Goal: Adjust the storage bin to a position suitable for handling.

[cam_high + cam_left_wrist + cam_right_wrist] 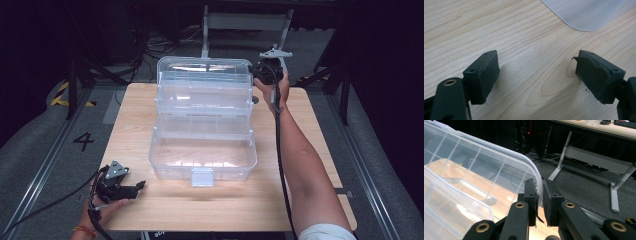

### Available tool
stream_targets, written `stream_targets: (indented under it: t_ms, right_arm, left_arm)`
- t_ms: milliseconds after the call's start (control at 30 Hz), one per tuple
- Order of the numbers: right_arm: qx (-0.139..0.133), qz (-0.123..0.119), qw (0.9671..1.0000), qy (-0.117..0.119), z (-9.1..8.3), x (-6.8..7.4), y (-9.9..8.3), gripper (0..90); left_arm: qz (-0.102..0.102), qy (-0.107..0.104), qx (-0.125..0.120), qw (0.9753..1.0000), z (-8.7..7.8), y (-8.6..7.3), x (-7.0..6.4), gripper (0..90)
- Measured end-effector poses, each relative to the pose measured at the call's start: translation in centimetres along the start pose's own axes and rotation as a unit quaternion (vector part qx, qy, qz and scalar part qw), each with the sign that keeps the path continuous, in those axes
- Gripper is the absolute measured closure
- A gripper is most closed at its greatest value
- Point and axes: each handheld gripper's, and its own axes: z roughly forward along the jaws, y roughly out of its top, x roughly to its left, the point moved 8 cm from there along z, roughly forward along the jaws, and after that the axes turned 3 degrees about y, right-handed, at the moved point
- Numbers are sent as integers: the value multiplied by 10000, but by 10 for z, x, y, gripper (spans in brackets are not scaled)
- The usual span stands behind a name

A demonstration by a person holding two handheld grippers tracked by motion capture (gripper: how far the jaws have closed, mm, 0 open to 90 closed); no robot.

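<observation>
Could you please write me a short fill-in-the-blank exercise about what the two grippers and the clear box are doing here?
1. The right gripper has its jaws shut on the rim of the box's ____.
2. The left gripper rests with its jaws ____ over bare wood.
3. The clear plastic box stands on a ____ table.
4. The box's latch tab faces the ____.

Missing words: lid; open; wooden; person

Numeral "4" on grey floor (pixel 83 141)
</observation>
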Motion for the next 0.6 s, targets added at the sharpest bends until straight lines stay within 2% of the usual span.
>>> stream_targets:
  t_ms: [267, 367, 400, 467, 500, 533, 600]
  right_arm:
    - [141, -13, 9999, -89, 12, -4, -8, 829]
    - [138, -55, 9997, -192, 14, -6, -8, 900]
    - [87, -24, 9999, -54, 13, -6, -8, 900]
    - [119, -48, 9999, -65, 14, -6, -8, 900]
    - [243, -203, 9994, -116, 16, -5, -11, 900]
    - [291, -253, 9992, -138, 17, -5, -13, 900]
    - [296, -183, 9993, -114, 19, -5, -15, 900]
  left_arm:
    - [2, 8, 1, 10000, 0, 0, 0, 197]
    - [3, 7, 2, 10000, 0, 0, 0, 198]
    - [19, 5, 13, 10000, 0, 0, 1, 198]
    - [-2, 6, 0, 10000, 0, 0, 0, 197]
    - [-5, -16, -8, 10000, 0, 0, 0, 198]
    - [-5, 12, -3, 10000, 0, 0, 0, 199]
    - [7, -2, -3, 10000, 0, 0, 1, 200]
